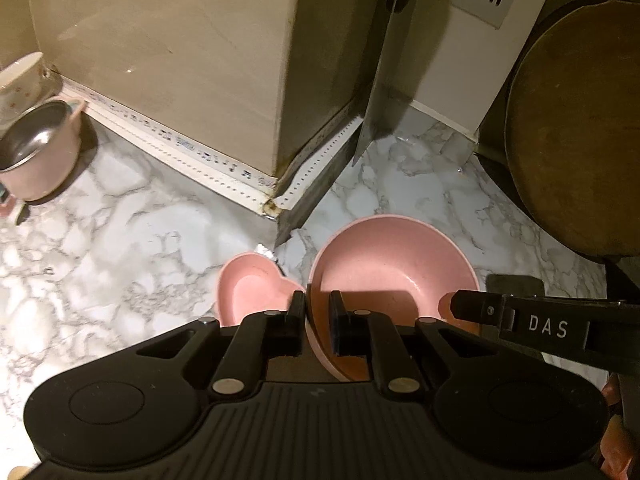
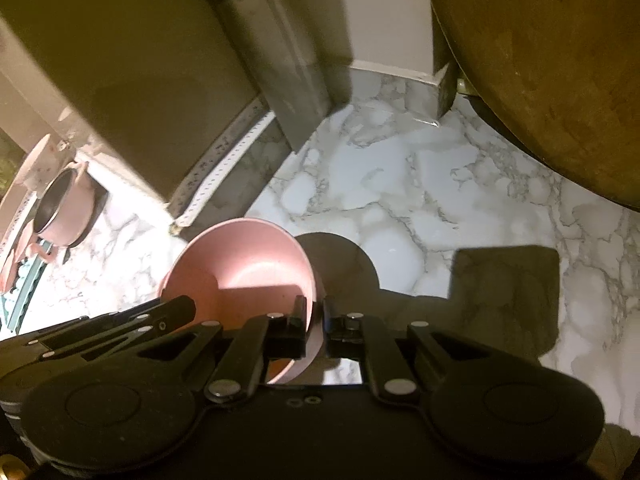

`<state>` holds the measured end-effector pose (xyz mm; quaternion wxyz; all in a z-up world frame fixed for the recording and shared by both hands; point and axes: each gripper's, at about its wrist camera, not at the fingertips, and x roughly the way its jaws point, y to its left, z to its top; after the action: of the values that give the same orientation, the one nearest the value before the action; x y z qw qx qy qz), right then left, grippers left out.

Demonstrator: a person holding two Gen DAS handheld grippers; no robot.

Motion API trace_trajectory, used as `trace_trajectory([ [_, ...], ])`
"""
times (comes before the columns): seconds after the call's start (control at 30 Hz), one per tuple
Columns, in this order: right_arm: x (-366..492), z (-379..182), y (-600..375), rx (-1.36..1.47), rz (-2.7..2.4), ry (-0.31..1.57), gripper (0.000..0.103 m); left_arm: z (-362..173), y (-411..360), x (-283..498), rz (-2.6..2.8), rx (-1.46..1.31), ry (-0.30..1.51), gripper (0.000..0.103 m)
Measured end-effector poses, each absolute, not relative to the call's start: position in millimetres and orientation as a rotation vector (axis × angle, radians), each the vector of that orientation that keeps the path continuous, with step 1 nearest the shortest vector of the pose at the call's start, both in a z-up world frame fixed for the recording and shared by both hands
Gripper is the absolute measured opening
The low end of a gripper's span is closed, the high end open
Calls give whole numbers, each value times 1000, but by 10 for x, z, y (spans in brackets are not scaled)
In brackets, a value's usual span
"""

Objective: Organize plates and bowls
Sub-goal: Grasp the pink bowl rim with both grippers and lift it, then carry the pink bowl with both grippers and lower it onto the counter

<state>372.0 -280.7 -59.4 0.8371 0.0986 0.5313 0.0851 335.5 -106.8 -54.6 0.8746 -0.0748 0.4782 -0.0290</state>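
Two claws carry one round pink bowl between them above a marbled worktop, each pinching an opposite side of its rim. The left claw is pressed together on the rim's left edge, one finger inside the bowl and one outside; the right claw is pinched the same way on the far side, as its own camera shows. The bowl appears to hang clear of the worktop, tilted slightly, its shadow falling on the marble below it in the right wrist view.

The step in hand looks like a two-handed carry of the bowl toward wherever the dishes are being gathered. The next move calls for both hands to travel together and level, so the rim does not twist out of either grip, and for a clear landing spot before either claw lets go.

Just beside the bowl, under the left claw, lies a small heart-shaped dish, also pink; whether the two touch cannot be told. Well apart at the far left stands a pink pot with a steel lining, and behind it a white patterned bowl.

The count: one round pink bowl, one heart-shaped dish, one pot, one white bowl. A cleaver leans by the wall, and a round wooden board stands at the right. No plates are in view.
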Motion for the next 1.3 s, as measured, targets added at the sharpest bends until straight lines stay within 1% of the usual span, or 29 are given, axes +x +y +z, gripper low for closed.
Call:
trace_trajectory([
  [0.33,3354,-286,-2548,184,230,1089,6,-248,-788,2915,-46,-152,977,11],
  [0.7,2963,-113,-2115,153,293,1067,7,-53,-397,2464,13,-166,949,11],
  [1.3,2465,30,-1178,68,428,1068,7,2,492,1707,146,-239,942,11],
])
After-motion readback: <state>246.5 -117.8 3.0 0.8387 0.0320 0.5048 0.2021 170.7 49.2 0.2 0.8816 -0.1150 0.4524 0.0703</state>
